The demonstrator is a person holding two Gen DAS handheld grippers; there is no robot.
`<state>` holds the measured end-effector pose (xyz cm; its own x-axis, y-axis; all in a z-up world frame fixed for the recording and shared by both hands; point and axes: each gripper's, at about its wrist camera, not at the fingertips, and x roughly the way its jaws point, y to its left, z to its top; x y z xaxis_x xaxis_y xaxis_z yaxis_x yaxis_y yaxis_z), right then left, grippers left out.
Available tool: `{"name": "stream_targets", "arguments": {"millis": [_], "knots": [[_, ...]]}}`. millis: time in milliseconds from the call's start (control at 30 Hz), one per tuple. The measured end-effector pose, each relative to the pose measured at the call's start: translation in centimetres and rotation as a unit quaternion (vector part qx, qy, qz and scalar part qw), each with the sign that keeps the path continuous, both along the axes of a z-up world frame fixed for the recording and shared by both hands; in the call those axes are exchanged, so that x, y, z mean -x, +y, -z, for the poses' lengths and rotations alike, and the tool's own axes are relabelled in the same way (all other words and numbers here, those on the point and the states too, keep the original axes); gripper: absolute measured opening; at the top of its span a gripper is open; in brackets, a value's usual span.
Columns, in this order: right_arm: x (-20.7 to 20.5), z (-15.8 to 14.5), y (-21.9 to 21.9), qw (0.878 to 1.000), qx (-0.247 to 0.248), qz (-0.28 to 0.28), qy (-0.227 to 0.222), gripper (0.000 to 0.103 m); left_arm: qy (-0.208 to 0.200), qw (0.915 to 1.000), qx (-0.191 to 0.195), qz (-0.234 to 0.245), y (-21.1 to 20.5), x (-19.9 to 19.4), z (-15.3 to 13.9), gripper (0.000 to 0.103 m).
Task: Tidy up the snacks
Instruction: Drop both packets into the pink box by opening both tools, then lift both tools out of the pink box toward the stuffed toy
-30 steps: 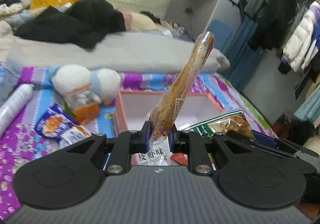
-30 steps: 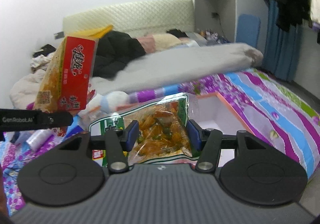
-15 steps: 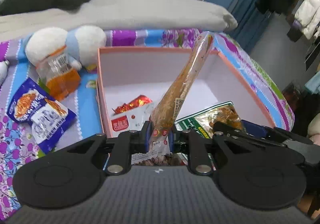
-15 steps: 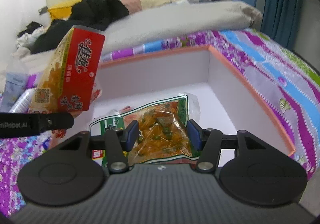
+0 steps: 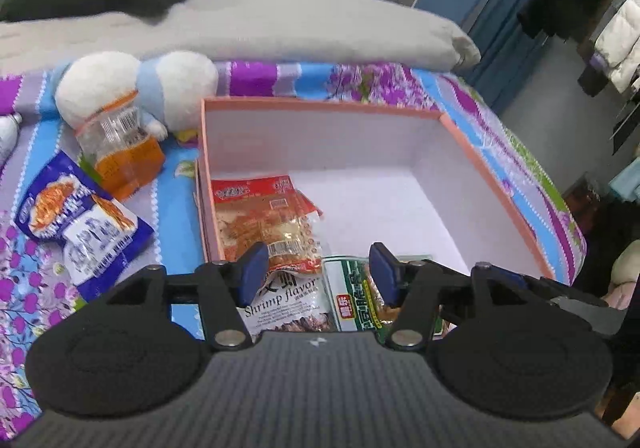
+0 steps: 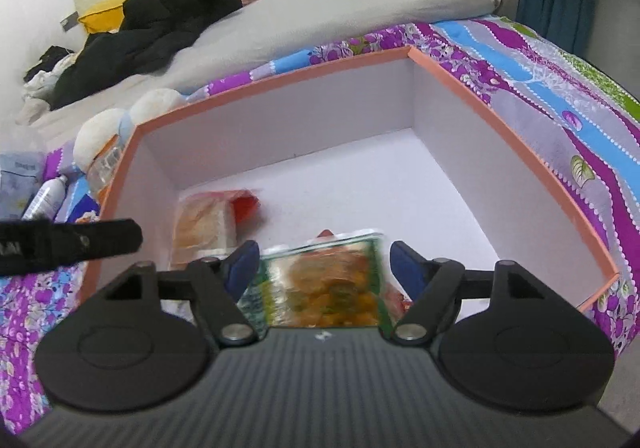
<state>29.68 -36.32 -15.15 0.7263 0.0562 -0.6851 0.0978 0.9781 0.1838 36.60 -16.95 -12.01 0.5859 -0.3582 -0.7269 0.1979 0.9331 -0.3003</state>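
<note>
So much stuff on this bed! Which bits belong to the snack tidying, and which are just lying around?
Part of the job:
- pink box
- red snack packet, in the box
- green snack packet, in the box
- blue snack bag, outside the box
- orange packet, outside the box
- left tongs, open
- right tongs, open

Just lying about:
- plush toy
- grey duvet
- black clothes
</note>
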Motion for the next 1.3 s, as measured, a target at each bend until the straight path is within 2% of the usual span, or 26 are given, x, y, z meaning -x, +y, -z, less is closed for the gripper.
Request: {"name": "stream_targets", "arguments": {"millis": [233, 467, 500, 533, 567, 900, 1300], "knots": [[2.5, -3.2, 0.7, 0.999, 0.001, -0.001, -0.042, 0.074, -0.046, 0.9988, 0.009, -0.009, 1.9, 2.9, -4.4, 0.062], [5.7, -6.2, 1.9, 0.997, 0.001, -0.007, -0.081, 0.074, -0.087, 0.996, 0.009, -0.018, 4.1, 7.4, -8.0, 0.062], [6.1, -6.5, 2.1, 0.996, 0.0, -0.008, -0.086, 0.082, -0.092, 0.9956, 0.01, -0.019, 4.6, 8.1, -8.4, 0.062], [6.7, -6.8, 2.3, 0.996, -0.002, -0.008, -0.094, 0.094, -0.096, 0.9951, 0.01, -0.02, 5.0, 8.8, -8.7, 0.062], [7.2, -7.1, 2.5, 0.995, -0.003, -0.008, -0.103, 0.096, -0.101, 0.9947, 0.009, -0.021, 5.4, 9.5, -9.0, 0.063], [12.1, -8.7, 5.7, 0.99, 0.01, -0.035, -0.136, 0.096, -0.119, 0.9918, 0.017, -0.043, 9.6, 15.2, -9.8, 0.067], [18.1, -9.4, 10.7, 0.981, -0.018, -0.064, -0.18, 0.096, -0.128, 0.9885, 0.028, -0.076, 15.4, 22.9, -9.2, 0.078]]}}
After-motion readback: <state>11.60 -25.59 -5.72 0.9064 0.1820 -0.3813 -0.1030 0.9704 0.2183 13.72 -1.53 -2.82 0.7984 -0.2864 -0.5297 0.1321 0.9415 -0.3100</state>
